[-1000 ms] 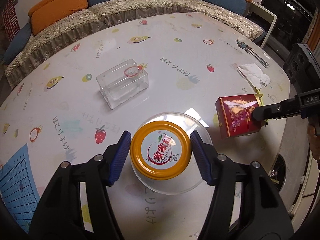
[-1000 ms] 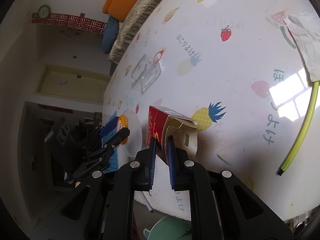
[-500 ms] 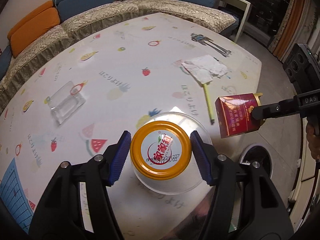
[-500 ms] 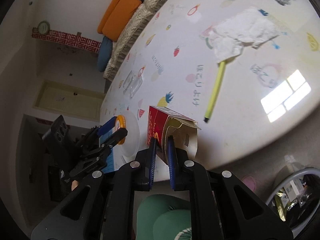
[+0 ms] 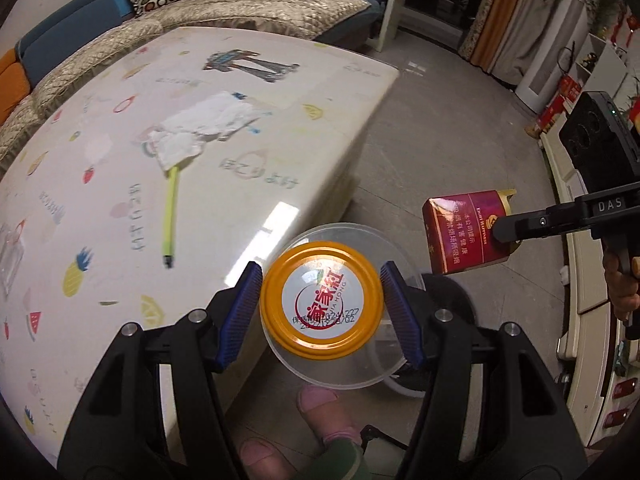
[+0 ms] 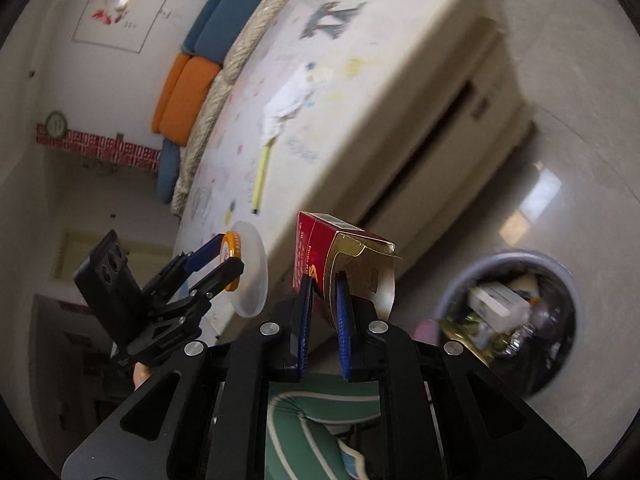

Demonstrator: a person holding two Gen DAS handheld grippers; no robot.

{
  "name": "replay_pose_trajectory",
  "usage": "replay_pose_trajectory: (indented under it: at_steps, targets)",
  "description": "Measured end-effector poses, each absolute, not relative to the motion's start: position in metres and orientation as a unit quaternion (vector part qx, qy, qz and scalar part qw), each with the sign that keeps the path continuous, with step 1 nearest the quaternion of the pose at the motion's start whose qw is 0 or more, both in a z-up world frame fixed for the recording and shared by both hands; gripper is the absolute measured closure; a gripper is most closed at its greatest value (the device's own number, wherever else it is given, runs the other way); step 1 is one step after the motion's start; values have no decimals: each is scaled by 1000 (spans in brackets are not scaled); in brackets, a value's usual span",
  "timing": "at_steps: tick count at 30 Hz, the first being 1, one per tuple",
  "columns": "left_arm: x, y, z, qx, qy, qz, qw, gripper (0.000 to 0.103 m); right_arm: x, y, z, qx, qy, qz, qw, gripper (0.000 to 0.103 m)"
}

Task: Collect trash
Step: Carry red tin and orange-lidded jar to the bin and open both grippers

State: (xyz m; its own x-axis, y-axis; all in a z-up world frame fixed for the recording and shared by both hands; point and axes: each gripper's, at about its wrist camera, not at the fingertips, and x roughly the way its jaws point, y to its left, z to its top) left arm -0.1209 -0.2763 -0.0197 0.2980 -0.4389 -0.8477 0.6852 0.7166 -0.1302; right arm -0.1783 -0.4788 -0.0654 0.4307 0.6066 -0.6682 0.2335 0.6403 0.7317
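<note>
My left gripper (image 5: pixel 322 304) is shut on a clear plastic cup with an orange lid (image 5: pixel 322 308), held past the table's edge above the floor; it also shows in the right wrist view (image 6: pixel 240 264). My right gripper (image 6: pixel 323 292) is shut on an open red cigarette box (image 6: pixel 320 248), which shows to the right in the left wrist view (image 5: pixel 466 236). A bin (image 6: pixel 516 312) holding several pieces of trash stands on the floor to the right of the box. A crumpled white tissue (image 5: pixel 204 128) and a yellow-green straw (image 5: pixel 171 212) lie on the table (image 5: pixel 240 80).
A sofa (image 5: pixel 240 12) with blue and orange cushions runs behind the table. A clear plastic box (image 5: pixel 8 252) lies at the table's left edge. The person's pink slippers (image 5: pixel 320 404) and green striped leg (image 6: pixel 316 432) are below the grippers. A cabinet (image 5: pixel 592 272) stands at the right.
Both grippers have swung right, off the table and out over the floor, each still holding its item. The bin has come into the right wrist view.
</note>
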Motion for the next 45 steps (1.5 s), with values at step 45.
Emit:
replay_pose_trajectory:
  at_steps: [45]
  targets:
    - [-211,-405,-200,244,578,-414,659,23,-293,-565,-256,508,572,-25,644,52]
